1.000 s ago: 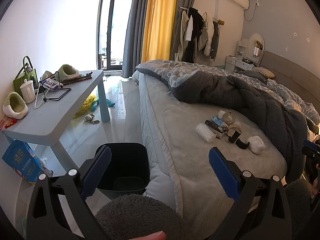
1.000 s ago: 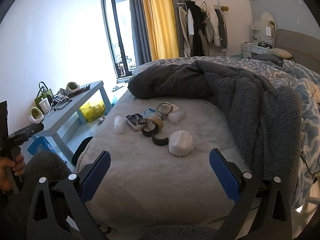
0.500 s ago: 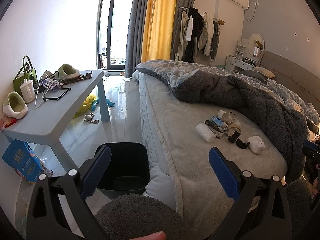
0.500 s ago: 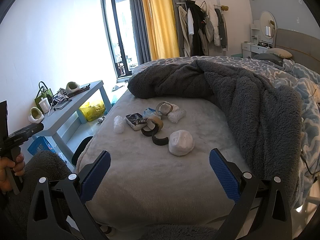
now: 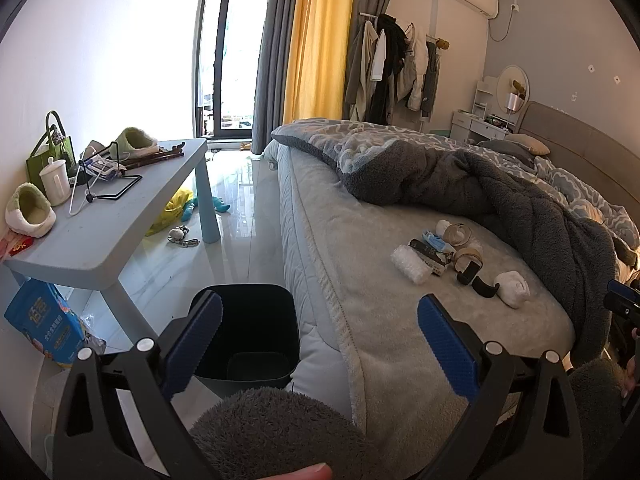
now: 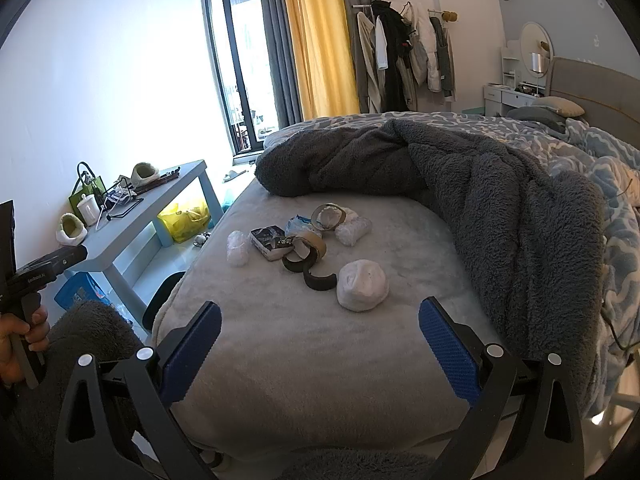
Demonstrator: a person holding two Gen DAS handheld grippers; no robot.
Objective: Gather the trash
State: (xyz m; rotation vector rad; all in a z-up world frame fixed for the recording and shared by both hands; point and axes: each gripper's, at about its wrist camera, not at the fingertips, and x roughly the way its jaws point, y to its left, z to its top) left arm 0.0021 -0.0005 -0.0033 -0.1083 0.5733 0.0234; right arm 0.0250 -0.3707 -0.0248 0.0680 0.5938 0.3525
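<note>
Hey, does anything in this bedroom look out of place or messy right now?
Yes. A cluster of litter sits on the grey bed: white crumpled wads, tape rings and a small dark box. The black bin on the floor beside it looks empty.

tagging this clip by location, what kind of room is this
A lived-in bedroom, most likely in a home. A bed with a rumpled grey blanket fills the view, clothes hang on a rack by the curtains, and a vanity with a round mirror stands by the headboard.
</note>
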